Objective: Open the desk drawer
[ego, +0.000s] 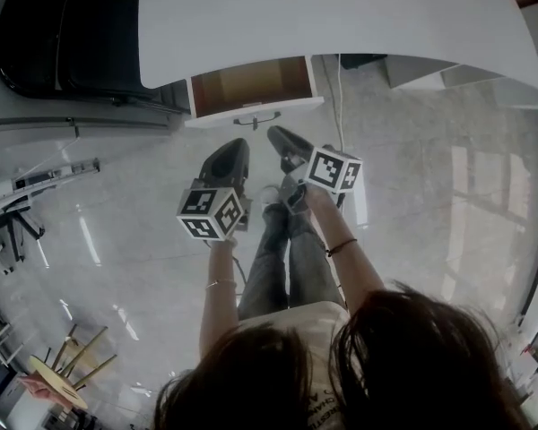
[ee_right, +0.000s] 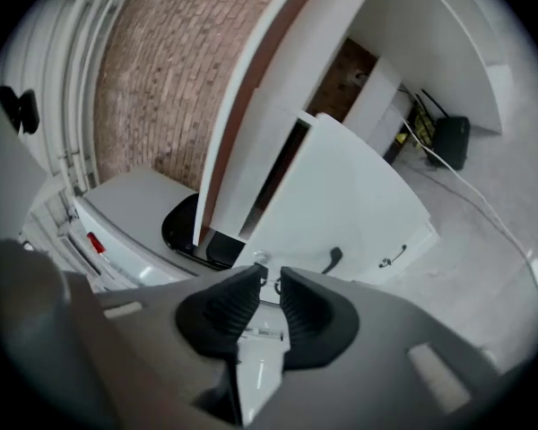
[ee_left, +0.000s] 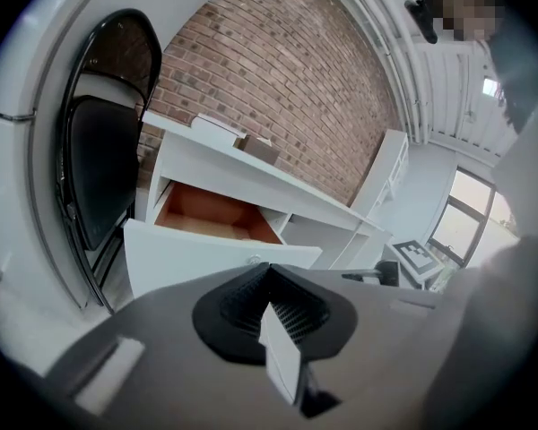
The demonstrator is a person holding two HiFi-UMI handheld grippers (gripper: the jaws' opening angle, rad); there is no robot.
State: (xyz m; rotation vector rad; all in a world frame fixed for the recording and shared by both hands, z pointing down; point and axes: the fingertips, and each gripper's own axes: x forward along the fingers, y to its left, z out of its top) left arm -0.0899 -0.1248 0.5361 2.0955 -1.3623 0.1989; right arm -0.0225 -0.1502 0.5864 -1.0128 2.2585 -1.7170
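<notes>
While the drawer (ego: 249,86) stands open, left gripper (ee_left: 267,272) fingers press together before it; right gripper (ee_right: 269,278) fingers slightly spread.

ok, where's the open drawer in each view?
Head view: drawer top centre, pulled out from under the desk edge.
Left gripper view: drawer left of centre, orange inside showing.
Right gripper view: drawer centre, white front with black handle.
Shared landmark: white desk top.
</notes>
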